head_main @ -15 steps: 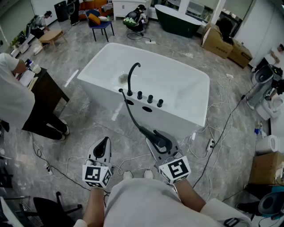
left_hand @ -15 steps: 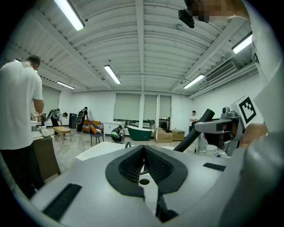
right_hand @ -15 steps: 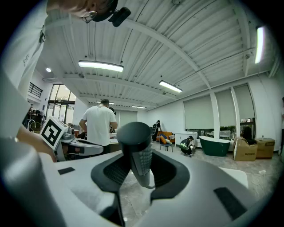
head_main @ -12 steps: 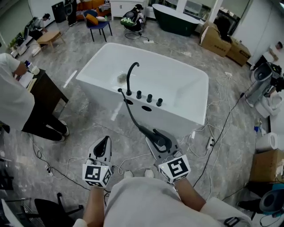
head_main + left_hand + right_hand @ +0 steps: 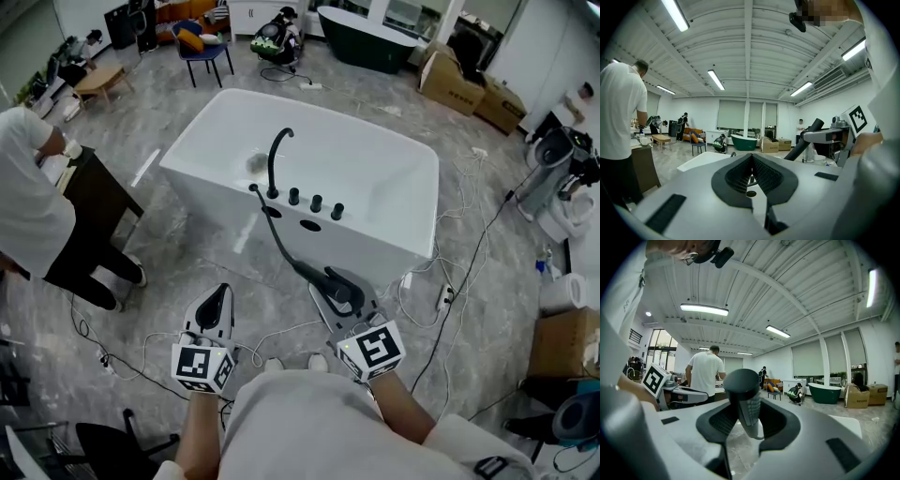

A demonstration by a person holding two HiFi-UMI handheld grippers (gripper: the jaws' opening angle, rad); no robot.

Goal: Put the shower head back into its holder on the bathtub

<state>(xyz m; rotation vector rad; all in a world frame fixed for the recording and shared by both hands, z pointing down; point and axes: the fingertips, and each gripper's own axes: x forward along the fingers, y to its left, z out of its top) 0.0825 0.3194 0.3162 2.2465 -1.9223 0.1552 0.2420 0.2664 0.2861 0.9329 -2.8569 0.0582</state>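
The white bathtub (image 5: 398,239) stands in the middle of the head view. On its near rim are a black curved faucet (image 5: 276,161), three black knobs (image 5: 316,203) and a dark oval holder opening (image 5: 309,226). A black hose (image 5: 277,241) runs from the rim down to the black shower head (image 5: 336,284) (image 5: 743,397). My right gripper (image 5: 339,292) (image 5: 743,420) is shut on its handle, in front of the tub and short of the rim. The left gripper (image 5: 217,307) (image 5: 751,172) hovers over the floor to the left, shut and empty.
A person in a white shirt (image 5: 33,202) bends over a dark desk (image 5: 94,192) at the left. Cables (image 5: 469,253) trail over the floor right of the tub. Cardboard boxes (image 5: 469,80), a blue chair (image 5: 202,42) and a dark green tub (image 5: 361,37) stand farther back.
Both grippers stay in about the same place, with the shower head still held. The person at the left has leaned slightly further over the desk.
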